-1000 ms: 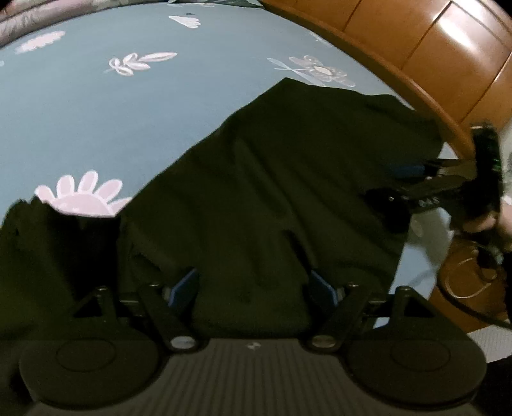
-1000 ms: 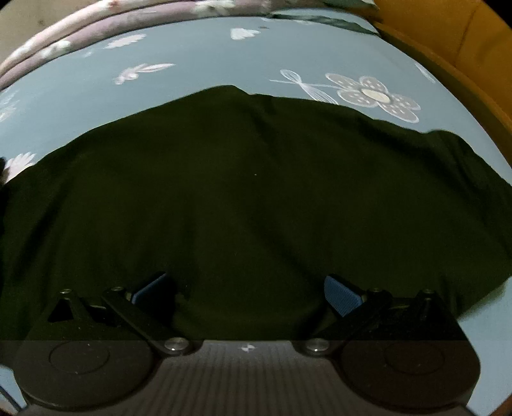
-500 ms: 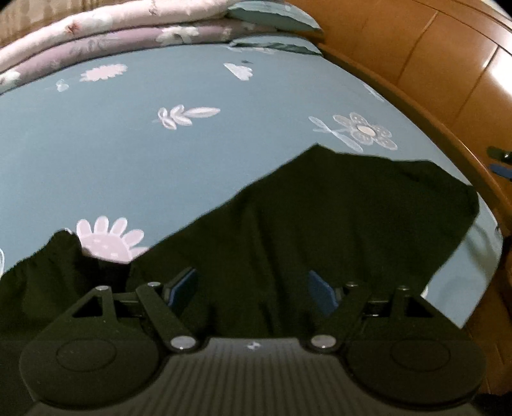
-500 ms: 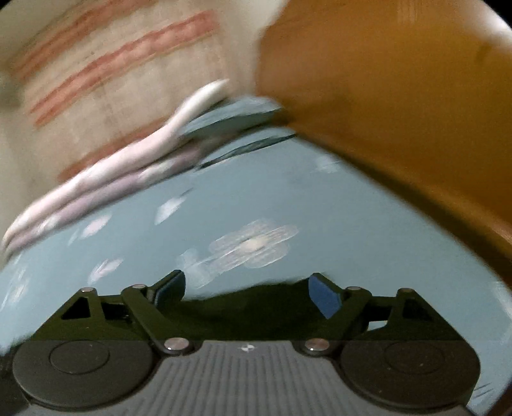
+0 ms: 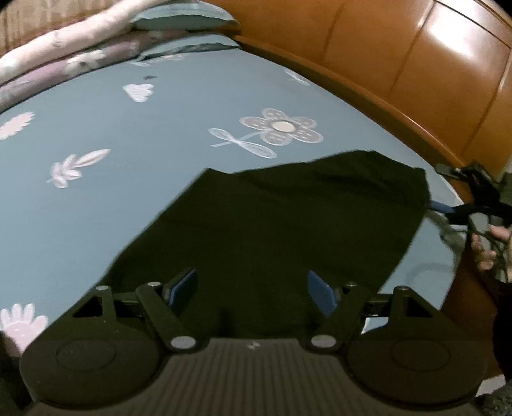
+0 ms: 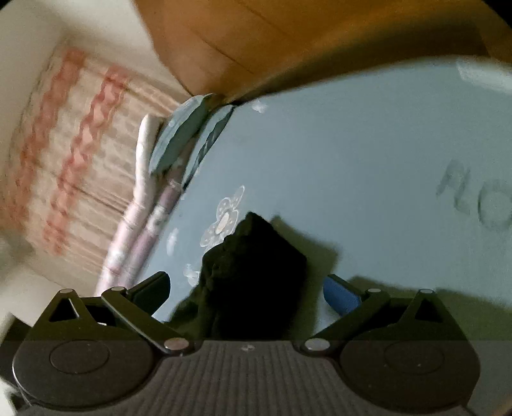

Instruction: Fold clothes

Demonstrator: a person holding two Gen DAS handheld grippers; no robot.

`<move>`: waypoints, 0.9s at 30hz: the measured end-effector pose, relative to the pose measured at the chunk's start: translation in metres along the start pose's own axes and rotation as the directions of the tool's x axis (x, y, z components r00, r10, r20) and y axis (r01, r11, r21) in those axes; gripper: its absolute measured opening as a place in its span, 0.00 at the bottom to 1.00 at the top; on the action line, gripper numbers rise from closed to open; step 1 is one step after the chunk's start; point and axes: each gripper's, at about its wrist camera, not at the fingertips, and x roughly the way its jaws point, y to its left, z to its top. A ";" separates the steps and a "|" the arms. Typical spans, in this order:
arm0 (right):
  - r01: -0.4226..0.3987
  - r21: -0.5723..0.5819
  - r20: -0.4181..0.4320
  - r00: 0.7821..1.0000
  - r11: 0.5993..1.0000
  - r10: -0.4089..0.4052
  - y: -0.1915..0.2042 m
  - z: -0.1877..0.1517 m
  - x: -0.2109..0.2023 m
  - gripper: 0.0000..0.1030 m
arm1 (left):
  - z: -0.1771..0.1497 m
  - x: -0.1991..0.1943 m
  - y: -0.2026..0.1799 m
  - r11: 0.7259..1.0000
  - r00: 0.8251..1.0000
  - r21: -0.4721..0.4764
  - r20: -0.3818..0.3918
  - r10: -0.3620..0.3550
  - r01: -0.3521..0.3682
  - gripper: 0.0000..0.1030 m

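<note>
A black garment (image 5: 272, 220) lies spread flat on the blue flowered bed sheet (image 5: 134, 198). My left gripper (image 5: 251, 288) is open over the garment's near edge, with dark cloth lying between its fingers. At the garment's far right corner my right gripper (image 5: 443, 208) comes in from the side, held by a person's hand (image 5: 486, 246). The right wrist view is rolled sideways and blurred. In it a bunched corner of the garment (image 6: 252, 278) sits between the wide-apart fingers of the right gripper (image 6: 246, 291), which is open.
Orange wooden panels (image 5: 416, 64) and a wooden bed frame (image 5: 368, 96) run along the right. A pillow (image 5: 182, 16) and folded pink quilts (image 5: 64, 60) lie at the far end. A striped curtain (image 6: 64, 160) hangs beyond them. Bare sheet stretches left of the garment.
The garment went from rumpled to spread flat. My left gripper drew back to its near edge. The right gripper swung up off the cloth, then rolled sideways to the right corner.
</note>
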 end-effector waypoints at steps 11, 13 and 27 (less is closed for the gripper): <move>0.000 0.031 -0.208 0.978 1.000 0.007 0.010 0.026 0.069 1.00 | -0.004 0.005 -0.006 0.999 1.000 -0.047 -0.015 0.002 -0.003 0.74; -0.018 -0.002 -0.200 0.980 1.000 0.018 0.012 0.028 0.076 0.93 | -0.006 0.004 -0.005 0.998 1.000 -0.059 -0.013 0.003 -0.004 0.74; 0.222 -0.391 0.070 0.975 0.893 -0.212 0.039 0.048 0.063 0.33 | -0.021 -0.014 0.013 0.992 0.998 -0.118 0.028 0.050 -0.046 0.74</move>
